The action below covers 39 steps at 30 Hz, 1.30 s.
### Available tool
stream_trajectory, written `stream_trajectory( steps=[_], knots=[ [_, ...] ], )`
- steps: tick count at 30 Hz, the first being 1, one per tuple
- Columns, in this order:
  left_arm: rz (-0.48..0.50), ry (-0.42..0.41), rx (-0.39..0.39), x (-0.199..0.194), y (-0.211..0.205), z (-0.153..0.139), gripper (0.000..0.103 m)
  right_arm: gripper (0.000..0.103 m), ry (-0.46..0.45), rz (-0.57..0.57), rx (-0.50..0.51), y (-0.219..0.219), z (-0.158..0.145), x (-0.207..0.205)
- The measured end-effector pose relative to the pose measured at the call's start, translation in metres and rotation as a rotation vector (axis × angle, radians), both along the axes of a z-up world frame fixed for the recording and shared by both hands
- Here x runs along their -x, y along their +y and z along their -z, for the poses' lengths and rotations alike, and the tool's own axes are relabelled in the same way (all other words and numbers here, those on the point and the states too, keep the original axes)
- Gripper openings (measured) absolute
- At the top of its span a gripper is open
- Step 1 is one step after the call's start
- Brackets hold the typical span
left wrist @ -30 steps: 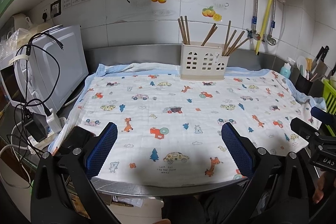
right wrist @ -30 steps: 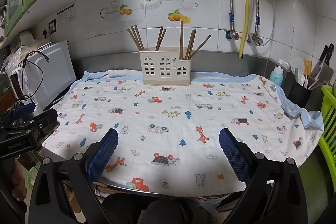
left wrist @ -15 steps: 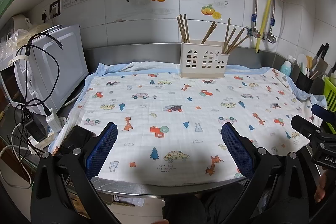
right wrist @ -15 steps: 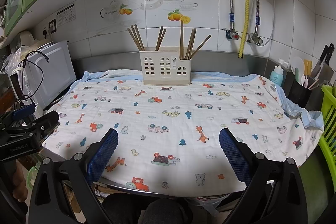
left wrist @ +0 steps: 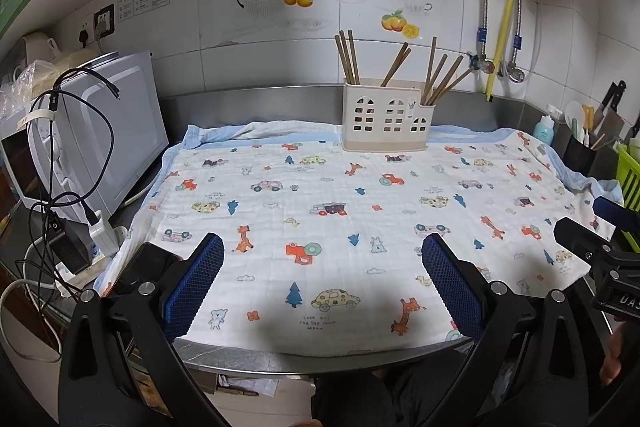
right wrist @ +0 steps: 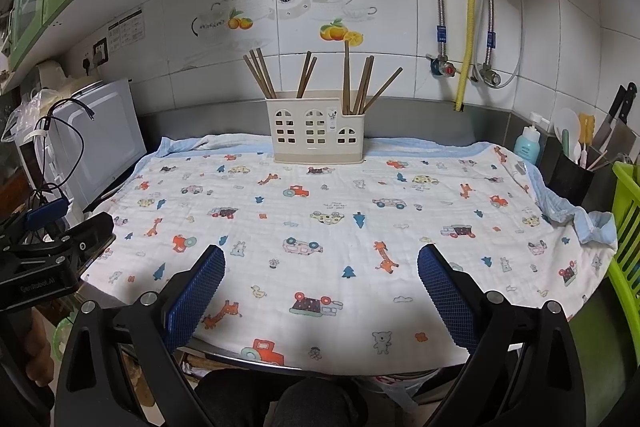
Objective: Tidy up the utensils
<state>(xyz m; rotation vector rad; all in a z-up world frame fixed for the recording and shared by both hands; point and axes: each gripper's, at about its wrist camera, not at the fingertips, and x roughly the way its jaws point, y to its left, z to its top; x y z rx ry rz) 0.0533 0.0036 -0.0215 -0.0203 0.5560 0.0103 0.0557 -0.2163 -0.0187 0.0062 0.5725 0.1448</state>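
A cream utensil holder (left wrist: 386, 119) (right wrist: 318, 131) with house-shaped cutouts stands at the back of the counter. Several brown chopsticks (left wrist: 438, 77) (right wrist: 360, 83) stand in its compartments. A cloth printed with cars and animals (left wrist: 340, 211) (right wrist: 320, 227) covers the counter. My left gripper (left wrist: 322, 267) is open and empty above the cloth's near edge. My right gripper (right wrist: 320, 275) is open and empty, also at the near edge. Each gripper shows at the side of the other's view, the right one (left wrist: 600, 243) and the left one (right wrist: 52, 251).
A white microwave (left wrist: 100, 131) with cables stands at the left. A black utensil pot (right wrist: 570, 179), a blue bottle (right wrist: 528, 143), knives and a green rack (right wrist: 628, 227) are at the right. Pipes and a yellow hose (right wrist: 470, 7) run down the tiled wall.
The left gripper has drawn back slightly, so the scene looks a little smaller. The right gripper has hardly moved.
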Motion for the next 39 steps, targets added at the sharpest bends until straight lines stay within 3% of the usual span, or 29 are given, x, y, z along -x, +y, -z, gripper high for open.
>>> stream_trajectory(
  steps=[39],
  knots=[
    [0.004, -0.147, -0.002, 0.017, -0.003, -0.021, 0.098, 0.095, -0.091, -0.017, -0.027, -0.004, -0.014, 0.009]
  ],
)
